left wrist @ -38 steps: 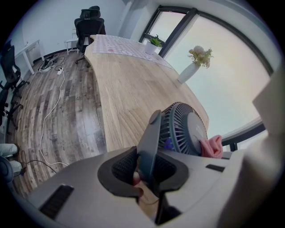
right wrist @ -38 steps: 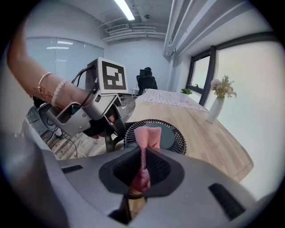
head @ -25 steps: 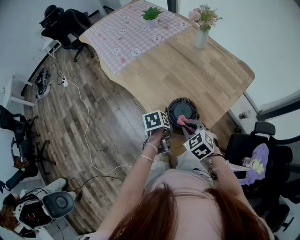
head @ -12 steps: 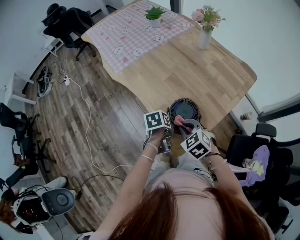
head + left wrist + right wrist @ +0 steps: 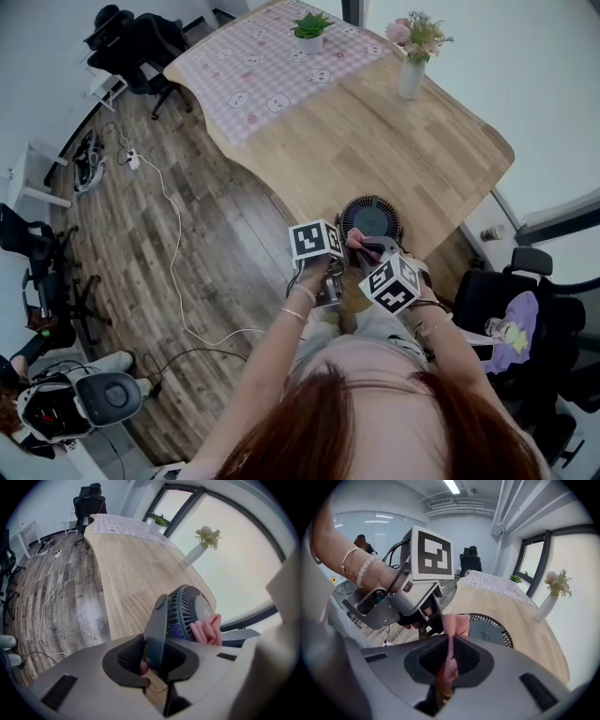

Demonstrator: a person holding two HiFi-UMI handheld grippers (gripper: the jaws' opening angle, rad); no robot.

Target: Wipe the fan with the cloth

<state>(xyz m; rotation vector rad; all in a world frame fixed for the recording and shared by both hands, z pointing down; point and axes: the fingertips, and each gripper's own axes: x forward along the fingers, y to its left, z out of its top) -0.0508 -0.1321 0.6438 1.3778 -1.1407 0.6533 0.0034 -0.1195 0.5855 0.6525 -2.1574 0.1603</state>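
Observation:
A small dark fan [image 5: 370,217] sits at the near edge of the wooden table [image 5: 412,141], its round grille facing up. My left gripper [image 5: 157,657] is shut on the fan's grey stand [image 5: 157,623], just left of the fan head [image 5: 190,609]. My right gripper [image 5: 449,660] is shut on a pink cloth [image 5: 454,625], which rests against the near rim of the grille [image 5: 492,629]. In the head view the cloth [image 5: 359,243] shows between the two marker cubes, at the fan's near side. The left gripper's body [image 5: 405,597] fills the left of the right gripper view.
Far on the table stand a white vase of flowers [image 5: 409,58], a potted plant [image 5: 307,26] and a pink checked mat [image 5: 272,66]. A white cable [image 5: 173,253] runs over the wood floor at left. Black office chairs stand at right [image 5: 511,291] and far left [image 5: 131,42].
The right gripper's marker cube has shifted slightly left, closer to the left gripper, with the cloth still at the fan's near rim. The left gripper has kept still on the stand.

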